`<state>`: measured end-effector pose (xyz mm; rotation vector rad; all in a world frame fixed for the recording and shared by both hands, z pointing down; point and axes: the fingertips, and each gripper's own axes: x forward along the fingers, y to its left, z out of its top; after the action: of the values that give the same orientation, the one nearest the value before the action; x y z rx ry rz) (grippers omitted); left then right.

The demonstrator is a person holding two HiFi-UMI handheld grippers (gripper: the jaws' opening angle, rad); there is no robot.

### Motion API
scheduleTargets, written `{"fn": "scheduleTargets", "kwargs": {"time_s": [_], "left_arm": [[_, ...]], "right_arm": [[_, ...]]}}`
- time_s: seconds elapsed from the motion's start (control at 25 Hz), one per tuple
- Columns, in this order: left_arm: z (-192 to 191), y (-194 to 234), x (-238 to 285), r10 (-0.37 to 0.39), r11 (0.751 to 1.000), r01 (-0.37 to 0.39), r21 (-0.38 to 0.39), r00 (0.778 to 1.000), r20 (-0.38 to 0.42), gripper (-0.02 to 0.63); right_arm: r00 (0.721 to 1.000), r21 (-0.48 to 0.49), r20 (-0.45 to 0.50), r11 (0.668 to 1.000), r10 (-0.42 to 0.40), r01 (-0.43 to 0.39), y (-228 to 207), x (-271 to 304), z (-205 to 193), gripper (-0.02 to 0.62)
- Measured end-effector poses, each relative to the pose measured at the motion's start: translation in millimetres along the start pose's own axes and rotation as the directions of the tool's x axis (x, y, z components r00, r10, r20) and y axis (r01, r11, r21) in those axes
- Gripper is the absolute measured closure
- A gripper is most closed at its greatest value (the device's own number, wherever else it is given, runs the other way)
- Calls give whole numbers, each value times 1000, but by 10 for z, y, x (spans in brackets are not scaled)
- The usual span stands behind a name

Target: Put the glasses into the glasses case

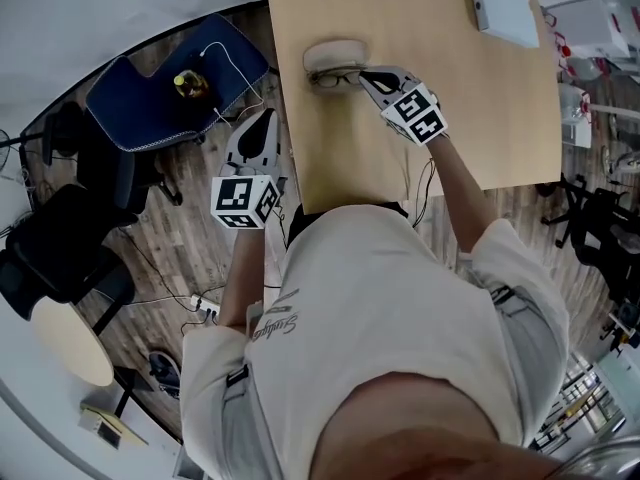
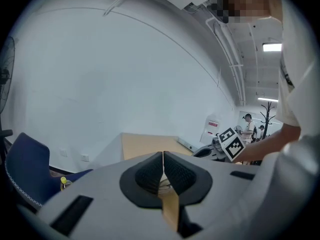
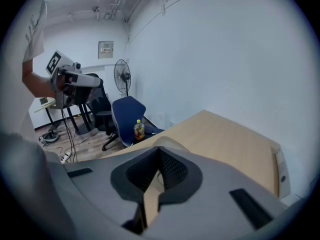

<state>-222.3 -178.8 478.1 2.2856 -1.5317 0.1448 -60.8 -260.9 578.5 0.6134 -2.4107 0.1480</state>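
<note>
A beige glasses case (image 1: 335, 54) lies near the table's (image 1: 480, 98) left edge, and dark-framed glasses (image 1: 333, 78) rest on the table just in front of it. My right gripper (image 1: 363, 74) points at the right end of the glasses, jaws shut; whether it touches them I cannot tell. In the right gripper view its pads (image 3: 172, 169) meet with nothing between them, and the case's rounded top (image 3: 170, 143) shows just beyond. My left gripper (image 1: 266, 118) hangs off the table's left side, shut and empty, pads (image 2: 150, 173) pressed together.
A white flat box (image 1: 503, 3) lies at the table's far right. Left of the table stands a blue chair (image 1: 150, 93) with a yellow bottle (image 1: 190, 83) on its seat. A black office chair (image 1: 60, 258), a round stool (image 1: 70, 343) and floor cables are behind.
</note>
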Motion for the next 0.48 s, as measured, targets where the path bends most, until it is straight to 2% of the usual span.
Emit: {"fn": "scheduleTargets", "kwargs": {"time_s": [0.32, 0.48], "left_arm": [[178, -165, -99, -1, 999, 0, 42, 1000, 27, 589], [235, -194, -175, 3, 998, -5, 62, 999, 39, 589]], "right_arm": [[989, 175, 129, 983, -77, 54, 25, -566, 168, 600], [978, 188, 176, 979, -109, 76, 29, -786, 260, 600]]}}
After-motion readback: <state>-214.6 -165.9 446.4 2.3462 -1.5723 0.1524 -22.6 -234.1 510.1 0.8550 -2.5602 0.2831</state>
